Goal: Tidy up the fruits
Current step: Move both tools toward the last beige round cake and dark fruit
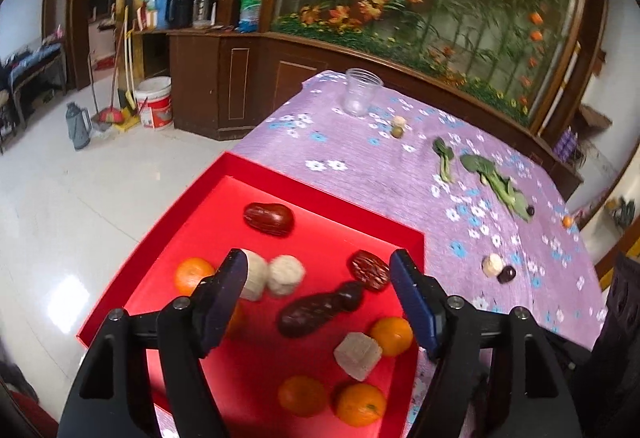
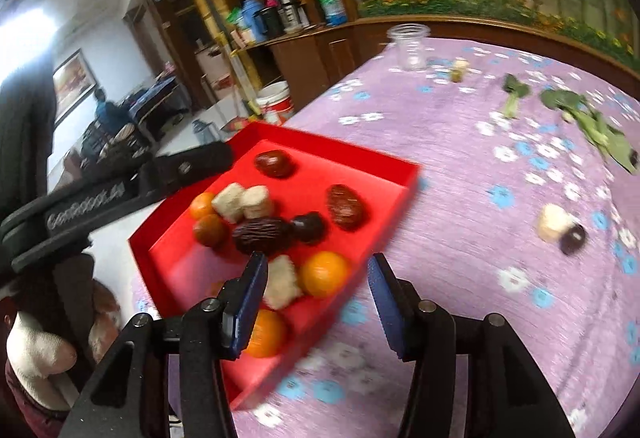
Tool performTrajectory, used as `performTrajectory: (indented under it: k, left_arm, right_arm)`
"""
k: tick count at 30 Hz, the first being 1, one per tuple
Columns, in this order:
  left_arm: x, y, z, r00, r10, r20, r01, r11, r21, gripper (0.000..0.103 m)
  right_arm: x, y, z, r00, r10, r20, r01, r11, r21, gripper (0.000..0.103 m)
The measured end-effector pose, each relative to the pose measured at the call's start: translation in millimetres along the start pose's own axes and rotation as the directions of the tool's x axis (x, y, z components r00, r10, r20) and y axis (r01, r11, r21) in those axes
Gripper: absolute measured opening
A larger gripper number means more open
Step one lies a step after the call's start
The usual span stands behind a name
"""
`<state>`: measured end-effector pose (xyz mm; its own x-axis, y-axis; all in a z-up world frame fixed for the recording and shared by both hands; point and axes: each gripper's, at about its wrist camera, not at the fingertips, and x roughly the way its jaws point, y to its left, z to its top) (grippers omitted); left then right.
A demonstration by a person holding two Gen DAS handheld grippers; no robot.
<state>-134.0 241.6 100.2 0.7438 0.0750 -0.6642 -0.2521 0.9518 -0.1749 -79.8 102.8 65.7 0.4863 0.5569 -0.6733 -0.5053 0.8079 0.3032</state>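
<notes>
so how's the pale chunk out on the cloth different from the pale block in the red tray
The pale chunk on the cloth lies outside the red tray, touching a small dark fruit. The pale block in the tray looks bigger and more angular, and leans against an orange. Both are beige and rough.

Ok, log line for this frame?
left gripper: open, empty | right gripper: open, empty | red tray: holds fruit | stray pieces on tablecloth
</notes>
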Motion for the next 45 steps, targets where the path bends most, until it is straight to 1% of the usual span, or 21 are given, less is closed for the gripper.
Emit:
performTrajectory:
  k: [2,4,7,11,17,24,34,45]
  left_arm:
    - [-1,-13,-4,1.0,0.02,0.003,-0.02,0.999,0.036,0.073]
    - [-2,-28,-9,0.999,0.044,0.004,-0.044,0.996,0.076,0.077]
    - [-1,-46,-14,0.997,0.076,0.005,-0.076,0.989,0.129,0.078]
    - [-2,-65,-20,0.997,0.076,-0.005,-0.074,0.983,0.169,0.078]
    - [-1,-88,-27,0.997,0.079,-0.013,-0.075,0.973,0.22,0.078]
    - [1,-97,-29,0.996,0.089,-0.022,-0.081,0.967,0.24,0.078]
    - [4,-100,-30,0.996,0.089,-0.028,-0.079,0.965,0.248,0.078]
    - [17,-100,-29,0.995,0.087,-0.048,-0.072,0.965,0.253,0.078]
  right_arm:
    - [-6,-13,-2,1.0,-0.02,0.01,0.019,0.999,0.036,0.058]
    - [-12,-26,-6,0.999,-0.037,0.017,0.035,0.997,0.073,0.058]
    - [-20,-42,-11,0.998,-0.06,0.023,0.057,0.992,0.117,0.058]
    - [-28,-54,-17,0.997,-0.07,0.03,0.065,0.987,0.144,0.058]
    - [-35,-59,-23,0.997,-0.073,0.037,0.066,0.987,0.146,0.059]
    - [-40,-65,-28,0.996,-0.074,0.045,0.066,0.986,0.154,0.06]
    - [-37,-69,-32,0.996,-0.078,0.029,0.072,0.984,0.165,0.06]
    - [-34,-96,-35,0.994,-0.108,0.011,0.103,0.97,0.222,0.06]
